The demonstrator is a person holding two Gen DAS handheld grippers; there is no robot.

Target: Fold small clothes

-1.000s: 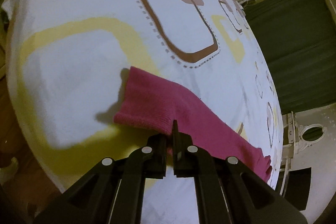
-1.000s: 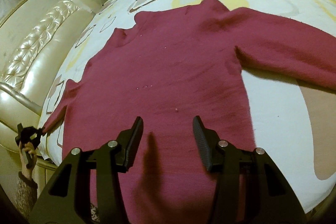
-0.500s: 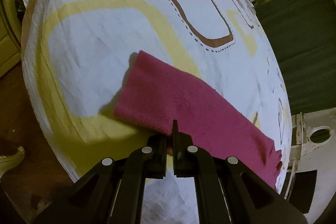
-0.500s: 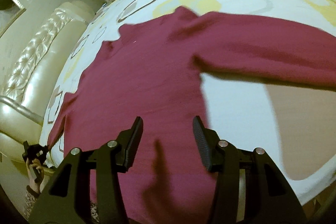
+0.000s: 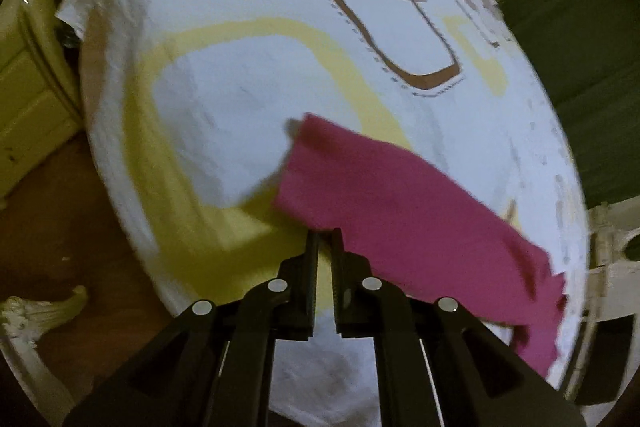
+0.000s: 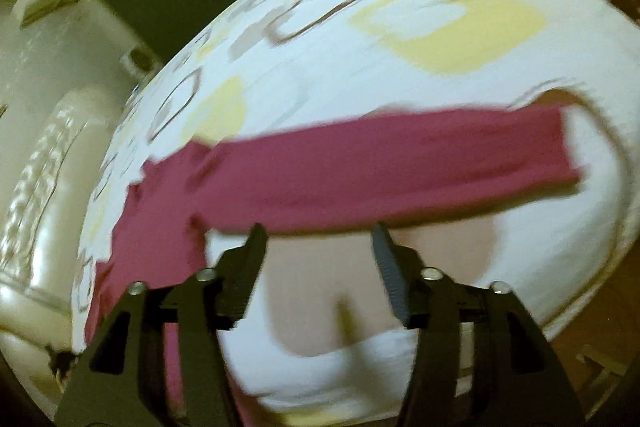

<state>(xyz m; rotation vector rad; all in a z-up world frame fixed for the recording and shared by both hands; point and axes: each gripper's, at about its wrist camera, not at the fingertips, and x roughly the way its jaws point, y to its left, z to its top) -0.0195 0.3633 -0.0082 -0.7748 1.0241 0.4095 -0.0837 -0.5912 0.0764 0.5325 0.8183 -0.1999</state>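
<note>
Right wrist: blurred magenta sweater [image 6: 360,163] sleeve outstretched; right jaws wide, left nearly shut

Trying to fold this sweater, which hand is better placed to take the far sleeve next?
Probably the right. Its tongs stand open and empty just short of that sleeve, while the left tongs are nearly shut at the other cuff.

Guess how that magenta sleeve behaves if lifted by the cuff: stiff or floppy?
Probably floppy: the sleeve lies flat, following the bedsheet. Likely light, being a thin knit. It would probably drag the sweater body along rather than slide free.
</note>
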